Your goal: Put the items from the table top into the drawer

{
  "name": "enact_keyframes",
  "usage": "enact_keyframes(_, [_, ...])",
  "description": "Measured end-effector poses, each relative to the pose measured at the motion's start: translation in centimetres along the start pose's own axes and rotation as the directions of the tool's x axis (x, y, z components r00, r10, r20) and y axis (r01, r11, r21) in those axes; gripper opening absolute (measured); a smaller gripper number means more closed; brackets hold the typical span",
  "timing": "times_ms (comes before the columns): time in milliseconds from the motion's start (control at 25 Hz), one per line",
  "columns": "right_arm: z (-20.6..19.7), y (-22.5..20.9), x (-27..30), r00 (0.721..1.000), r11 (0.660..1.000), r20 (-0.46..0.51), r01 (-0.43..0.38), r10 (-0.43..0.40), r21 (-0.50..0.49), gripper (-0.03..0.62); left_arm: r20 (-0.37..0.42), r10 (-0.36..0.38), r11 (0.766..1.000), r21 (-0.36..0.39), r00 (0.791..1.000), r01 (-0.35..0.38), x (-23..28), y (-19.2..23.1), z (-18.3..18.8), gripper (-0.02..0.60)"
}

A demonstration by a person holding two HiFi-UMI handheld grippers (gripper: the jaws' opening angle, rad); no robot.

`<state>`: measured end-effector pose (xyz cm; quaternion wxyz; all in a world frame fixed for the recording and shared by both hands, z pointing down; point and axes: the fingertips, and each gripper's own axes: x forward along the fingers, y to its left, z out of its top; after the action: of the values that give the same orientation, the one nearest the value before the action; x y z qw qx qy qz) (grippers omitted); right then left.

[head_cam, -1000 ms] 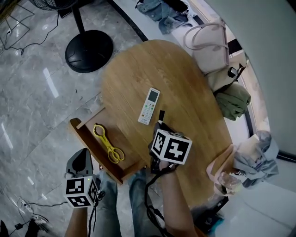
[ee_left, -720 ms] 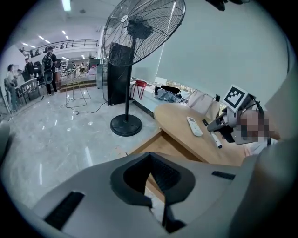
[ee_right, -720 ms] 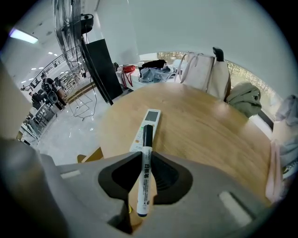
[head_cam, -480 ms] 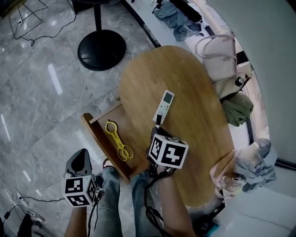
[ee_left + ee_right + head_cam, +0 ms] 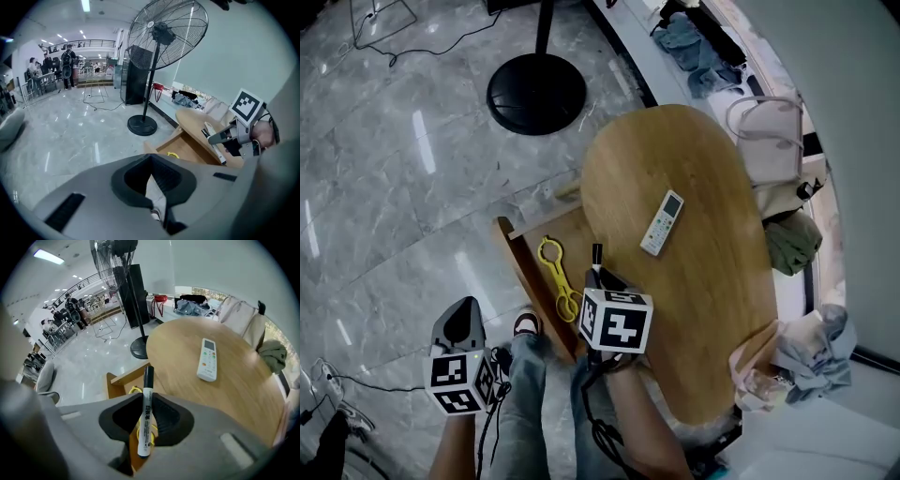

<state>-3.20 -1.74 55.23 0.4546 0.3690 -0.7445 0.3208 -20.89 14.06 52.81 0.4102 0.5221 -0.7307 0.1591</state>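
**Marker held at the drawer's edge**

Head view: the right gripper (image 5: pixel 599 278) carries a white marker pen with a black cap (image 5: pixel 596 255) above where the open wooden drawer (image 5: pixel 517 267) meets the oval wooden table (image 5: pixel 703 281). The cap points up the picture, away from the person. The left gripper (image 5: pixel 466 321) hangs apart, over the floor.

Left gripper view: jaws pressed together, nothing between them.

Right gripper view: the pads clamp the barrel, its long axis along the jaws, cap outermost. Black Chinese characters run down the barrel.
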Motion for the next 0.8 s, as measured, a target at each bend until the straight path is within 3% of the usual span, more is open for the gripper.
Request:
enact_keyframes(360, [-0.8,3.8,1.5,0.999,0.996,-0.042,-0.024,0.020,-0.092,0.071,-0.002,0.067,0.995,-0.072,0.998,-0.067,-1.0,4.7,-1.5,-0.005])
enact_keyframes(800, [-1.7,4.2,2.8,0.996,0.985,-0.085,-0.022,0.008,-0.170,0.071,-0.010,0.101,0.987,-0.123,0.995,-0.101,-0.4,6.9,-2.8,-0.005])
